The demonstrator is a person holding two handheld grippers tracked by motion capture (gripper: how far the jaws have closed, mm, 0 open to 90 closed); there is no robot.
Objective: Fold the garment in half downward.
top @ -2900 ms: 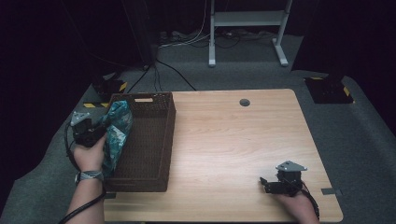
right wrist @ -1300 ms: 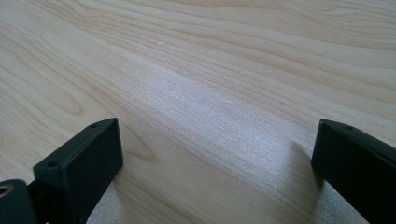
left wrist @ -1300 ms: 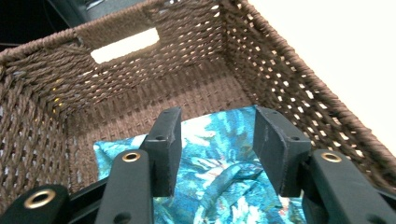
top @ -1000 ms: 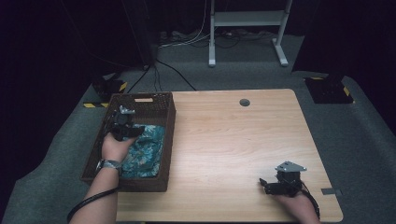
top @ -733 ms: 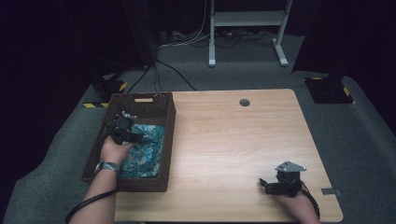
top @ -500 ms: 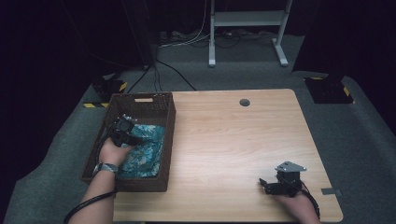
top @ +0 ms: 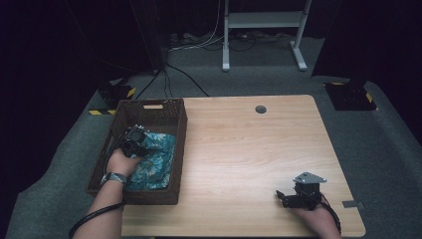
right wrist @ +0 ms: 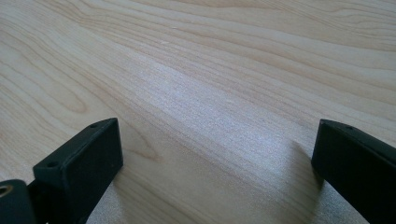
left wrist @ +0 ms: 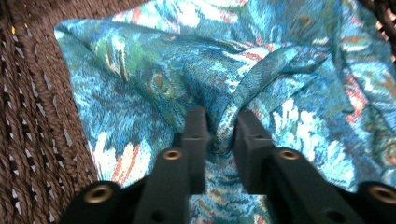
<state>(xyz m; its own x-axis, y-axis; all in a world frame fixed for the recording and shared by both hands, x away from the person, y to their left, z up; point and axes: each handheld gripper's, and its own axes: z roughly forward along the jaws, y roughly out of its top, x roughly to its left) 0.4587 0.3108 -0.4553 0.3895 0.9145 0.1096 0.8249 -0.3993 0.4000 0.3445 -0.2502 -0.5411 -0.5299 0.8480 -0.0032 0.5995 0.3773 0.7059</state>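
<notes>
Since the earlier frame I have lowered the cloth point(top: 152, 159) into the basket point(top: 176, 115); left gripper point(left wrist: 219, 123) has just closed, pinching a fold. Right gripper point(right wrist: 215, 154) gapes, idle. Next: lift gently.

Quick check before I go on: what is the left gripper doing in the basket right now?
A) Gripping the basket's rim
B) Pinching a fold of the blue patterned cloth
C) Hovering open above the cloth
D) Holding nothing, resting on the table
B: in the left gripper view the left gripper has a raised fold of the blue patterned cloth squeezed between its jaws, which have just been closing, inside the woven basket.
</notes>
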